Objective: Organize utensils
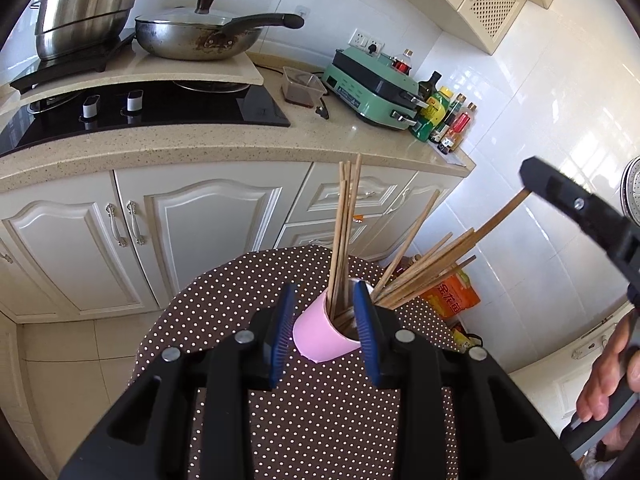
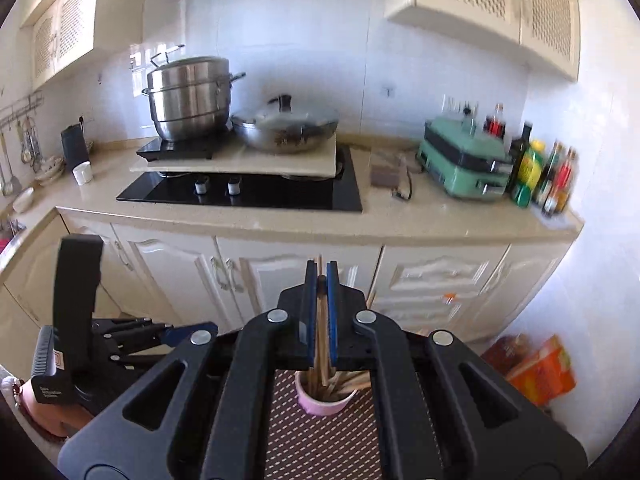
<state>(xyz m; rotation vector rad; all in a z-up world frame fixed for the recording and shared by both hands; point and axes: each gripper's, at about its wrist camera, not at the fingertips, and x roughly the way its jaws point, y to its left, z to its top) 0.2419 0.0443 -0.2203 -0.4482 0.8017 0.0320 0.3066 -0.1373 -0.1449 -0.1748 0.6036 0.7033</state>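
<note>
A pink cup (image 1: 320, 334) stands tilted on the brown dotted tablecloth (image 1: 224, 304) with several wooden chopsticks (image 1: 346, 216) sticking out of it. My left gripper (image 1: 325, 286) has its blue pads pressed on both sides of the cup. At the right edge of that view my right gripper (image 1: 532, 178) is shut on the top end of one chopstick (image 1: 496, 220) that slants down into the cup. In the right wrist view, the right gripper (image 2: 321, 270) pinches that chopstick (image 2: 320, 332) above the cup (image 2: 324, 404). The left gripper (image 2: 180, 330) reaches in from the left.
Behind the table runs a counter (image 1: 240, 144) with a black hob (image 1: 160, 108), a steel pot (image 1: 88, 8), a lidded pan (image 1: 192, 36), a green appliance (image 1: 372, 84) and bottles (image 1: 444, 120). Orange packets (image 1: 452, 292) lie on the floor. A hand (image 1: 608, 380) holds the right gripper's handle.
</note>
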